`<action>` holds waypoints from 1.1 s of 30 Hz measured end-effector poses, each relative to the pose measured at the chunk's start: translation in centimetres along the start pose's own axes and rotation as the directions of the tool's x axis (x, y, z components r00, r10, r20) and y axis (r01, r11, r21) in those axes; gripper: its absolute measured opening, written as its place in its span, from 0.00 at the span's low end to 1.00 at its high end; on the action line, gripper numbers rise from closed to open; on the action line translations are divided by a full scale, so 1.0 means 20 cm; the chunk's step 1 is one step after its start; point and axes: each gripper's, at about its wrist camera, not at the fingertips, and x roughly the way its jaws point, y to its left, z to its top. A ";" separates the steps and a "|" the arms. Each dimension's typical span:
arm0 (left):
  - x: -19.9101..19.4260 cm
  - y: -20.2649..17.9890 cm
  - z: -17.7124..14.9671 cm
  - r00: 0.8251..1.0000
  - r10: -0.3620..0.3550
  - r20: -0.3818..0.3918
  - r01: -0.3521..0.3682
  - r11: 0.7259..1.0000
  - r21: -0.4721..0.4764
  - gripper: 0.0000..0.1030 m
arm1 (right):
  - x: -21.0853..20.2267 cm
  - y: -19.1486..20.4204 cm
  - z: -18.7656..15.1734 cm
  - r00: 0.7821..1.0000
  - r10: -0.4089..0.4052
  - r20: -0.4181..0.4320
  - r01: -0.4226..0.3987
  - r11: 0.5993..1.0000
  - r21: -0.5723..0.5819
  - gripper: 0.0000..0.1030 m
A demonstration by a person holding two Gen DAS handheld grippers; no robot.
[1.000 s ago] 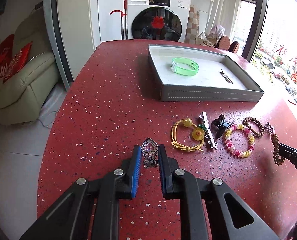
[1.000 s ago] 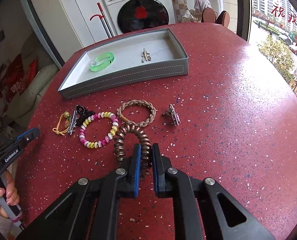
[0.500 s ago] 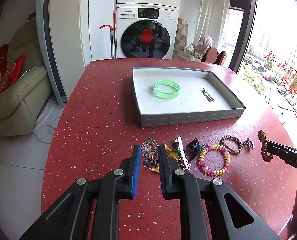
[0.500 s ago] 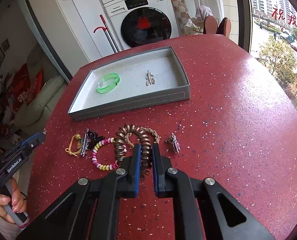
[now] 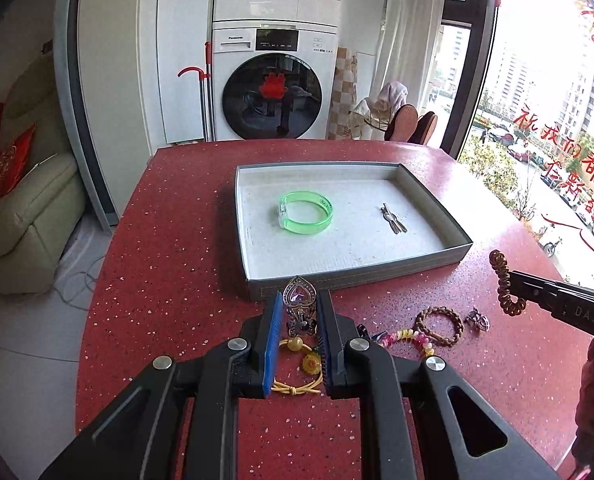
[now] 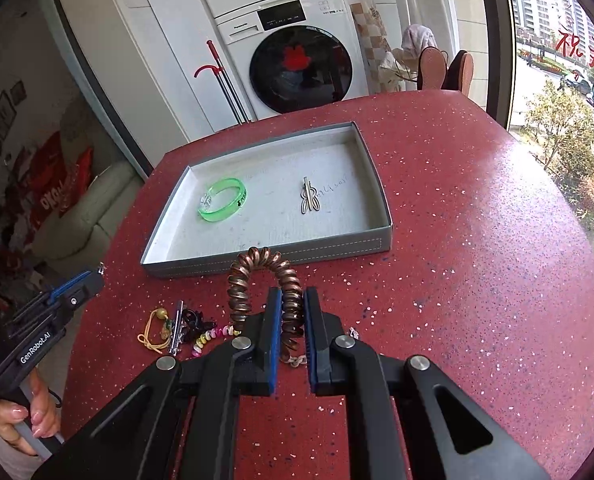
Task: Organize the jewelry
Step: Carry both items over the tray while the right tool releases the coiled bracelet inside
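Jewelry is lying loose near the tray (image 5: 437, 262); we are holding a heart brooch (image 5: 299, 304) clamped in our left gripper (image 5: 300, 312) just before it; our right gripper (image 6: 291, 312) is clamping a coiled hair tie (image 6: 253, 276) beside it.

The tray (image 5: 353, 276) floor lies bare at its near edge and right of the clip (image 5: 393, 219); the bangle (image 5: 305, 213) takes its left-centre. Loose jewellery (image 5: 417, 336) crowds the near table (image 5: 157, 280), leaving the tabletop bare left and right.

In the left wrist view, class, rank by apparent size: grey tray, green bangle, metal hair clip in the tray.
1. grey tray
2. green bangle
3. metal hair clip
All three lie at a similar distance, so the order is sure.
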 end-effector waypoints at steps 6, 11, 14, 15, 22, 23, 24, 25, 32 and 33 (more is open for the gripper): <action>0.08 0.02 0.08 1.000 -0.017 -0.012 0.017 0.999 -0.033 0.34 | 0.08 -0.01 0.10 1.000 0.025 -0.009 -0.025 1.000 0.012 0.11; 0.19 0.05 0.14 0.999 -0.030 -0.043 0.027 0.997 -0.076 0.34 | 0.18 0.01 0.19 0.999 0.030 -0.022 -0.030 1.000 0.003 0.11; 0.27 0.04 0.20 0.998 -0.020 -0.058 0.017 0.998 -0.065 0.34 | 0.25 0.01 0.26 0.999 0.025 -0.029 -0.026 1.000 -0.007 0.11; 0.30 0.04 0.21 0.998 -0.020 -0.063 0.016 0.998 -0.062 0.34 | 0.28 0.01 0.28 0.999 0.023 -0.032 -0.023 1.000 -0.008 0.11; 0.54 -0.02 0.31 0.989 -0.028 -0.144 0.027 1.000 -0.013 0.34 | 0.46 -0.02 0.41 0.998 -0.006 -0.060 0.005 1.000 -0.006 0.11; 0.58 -0.02 0.31 0.986 -0.033 -0.164 0.033 0.999 -0.003 0.34 | 0.49 -0.03 0.43 0.998 -0.013 -0.063 0.013 1.000 -0.007 0.11; 0.61 -0.03 0.31 0.982 -0.041 -0.186 0.043 0.999 0.005 0.34 | 0.51 -0.04 0.44 0.997 -0.020 -0.069 0.019 1.000 -0.006 0.11; 0.65 -0.04 0.32 0.977 -0.047 -0.207 0.051 0.999 0.012 0.34 | 0.53 -0.05 0.45 0.997 -0.027 -0.073 0.026 1.000 -0.004 0.11; 0.83 -0.08 0.32 0.957 -0.035 -0.287 0.054 0.997 0.059 0.34 | 0.68 -0.13 0.51 0.992 -0.080 -0.093 0.082 0.997 0.013 0.11; 0.85 -0.09 0.32 0.957 -0.025 -0.290 0.045 0.997 0.063 0.34 | 0.70 -0.14 0.51 0.992 -0.088 -0.093 0.089 0.996 0.015 0.11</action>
